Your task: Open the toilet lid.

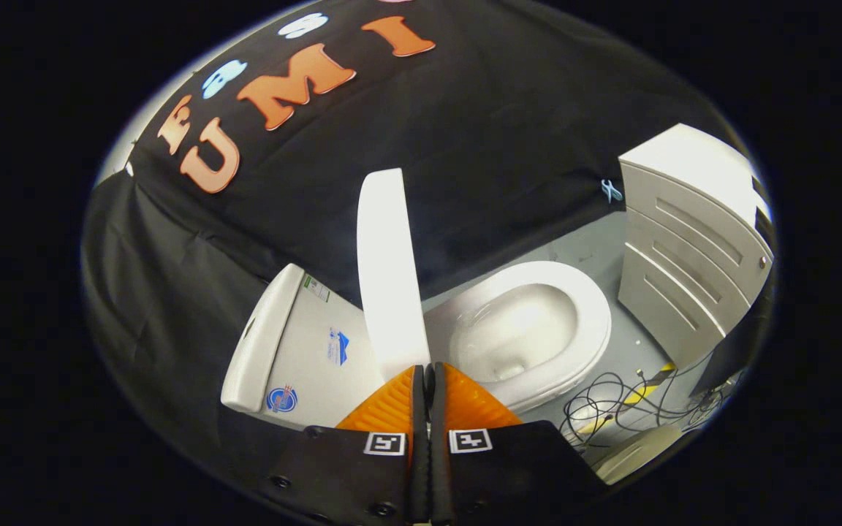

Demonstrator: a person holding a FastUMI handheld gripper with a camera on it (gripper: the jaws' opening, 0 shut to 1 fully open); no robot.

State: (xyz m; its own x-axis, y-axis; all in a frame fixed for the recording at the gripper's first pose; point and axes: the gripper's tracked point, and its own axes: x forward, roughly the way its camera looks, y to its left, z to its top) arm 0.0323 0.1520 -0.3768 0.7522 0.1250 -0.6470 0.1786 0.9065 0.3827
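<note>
The white toilet lid (388,270) stands raised, seen nearly edge-on, between the tank (297,343) and the open bowl with its seat (596,321). My gripper (428,369) is shut, its two fingers pressed together with nothing visible between them. The fingertips sit right at the near edge of the raised lid; whether they touch it I cannot tell. The bowl's inside lies just beyond and to the right of the fingers.
A white drawer cabinet (691,241) stands on the far side of the bowl. Loose black cables (611,402) and a yellow-black strip (644,391) lie on the grey floor (596,252) near the toilet. Black cloth hangs behind, with a small blue clip (611,191) on it.
</note>
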